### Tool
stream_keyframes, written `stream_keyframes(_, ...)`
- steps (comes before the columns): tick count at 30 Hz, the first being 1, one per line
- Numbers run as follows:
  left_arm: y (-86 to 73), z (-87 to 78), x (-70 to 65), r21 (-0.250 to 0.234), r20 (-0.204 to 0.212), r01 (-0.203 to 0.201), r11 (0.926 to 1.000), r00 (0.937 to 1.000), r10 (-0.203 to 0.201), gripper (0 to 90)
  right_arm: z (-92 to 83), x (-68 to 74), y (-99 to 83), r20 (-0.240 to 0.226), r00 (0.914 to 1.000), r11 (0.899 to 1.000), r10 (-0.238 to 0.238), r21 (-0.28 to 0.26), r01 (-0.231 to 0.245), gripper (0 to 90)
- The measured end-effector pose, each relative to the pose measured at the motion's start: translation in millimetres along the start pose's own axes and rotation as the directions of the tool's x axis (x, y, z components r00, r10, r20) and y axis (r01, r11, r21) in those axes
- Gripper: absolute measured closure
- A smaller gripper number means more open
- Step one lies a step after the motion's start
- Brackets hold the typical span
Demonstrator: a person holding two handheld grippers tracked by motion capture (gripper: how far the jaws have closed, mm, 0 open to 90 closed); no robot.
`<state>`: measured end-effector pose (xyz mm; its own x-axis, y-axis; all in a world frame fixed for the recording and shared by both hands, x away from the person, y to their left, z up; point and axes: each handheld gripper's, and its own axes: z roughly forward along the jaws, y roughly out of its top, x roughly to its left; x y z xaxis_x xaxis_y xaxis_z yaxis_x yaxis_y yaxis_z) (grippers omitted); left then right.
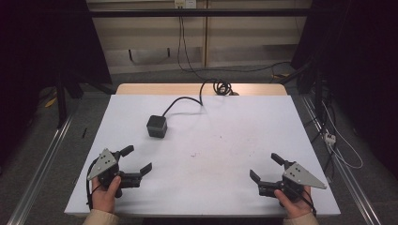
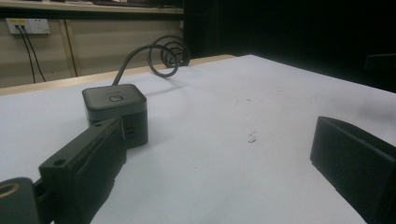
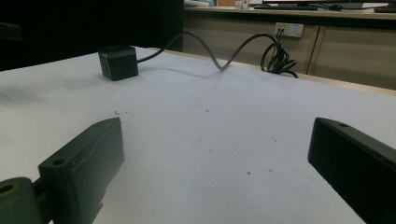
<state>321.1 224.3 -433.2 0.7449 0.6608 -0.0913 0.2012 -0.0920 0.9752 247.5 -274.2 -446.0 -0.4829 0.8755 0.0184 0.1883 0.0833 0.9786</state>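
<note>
White table (image 1: 220, 154), dim room — cube (image 1: 156, 125) with cord (image 1: 187, 99) sitting mid-left, far from right gripper (image 1: 265, 170), nearer left gripper (image 1: 139, 160). Both wide open, holding nothing. Looks pre-start — probably reaching for cube next.

In the left gripper view, one jaw covers the lower corner of the power cube (image 2: 115, 106). Its cable (image 1: 197, 96) bunches into a coil at the table's far edge; the loops cannot be counted.
</note>
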Motion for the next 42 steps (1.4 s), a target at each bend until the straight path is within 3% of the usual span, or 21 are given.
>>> stream_keyframes(16,2.9,12.2,-0.6,0.026,0.010,-0.016,0.9995,0.9998,0.016,3.2,-4.6,0.6,0.6,0.004,1.0000,1.000,-0.005,-0.005,0.005,3.3)
stream_keyframes(26,10.4,26.5,1.7,0.014,-0.007,0.010,0.9998,0.9999,-0.010,2.9,-11.9,-2.0,-1.7,0.019,0.9998,1.000,-0.001,-0.008,0.001,3.2)
stream_keyframes(29,14.0,29.1,1.5,0.027,-0.018,-0.004,0.9996,0.9998,0.004,2.9,-11.3,-1.8,-1.5,0.021,0.9998,1.000,-0.003,-0.008,0.003,3.2)
stream_keyframes(42,24.3,36.4,4.5,0.061,-0.019,0.007,0.9981,0.9998,-0.006,2.9,-8.9,-4.2,0.2,0.017,0.9998,1.000,0.011,-0.024,-0.011,3.4)
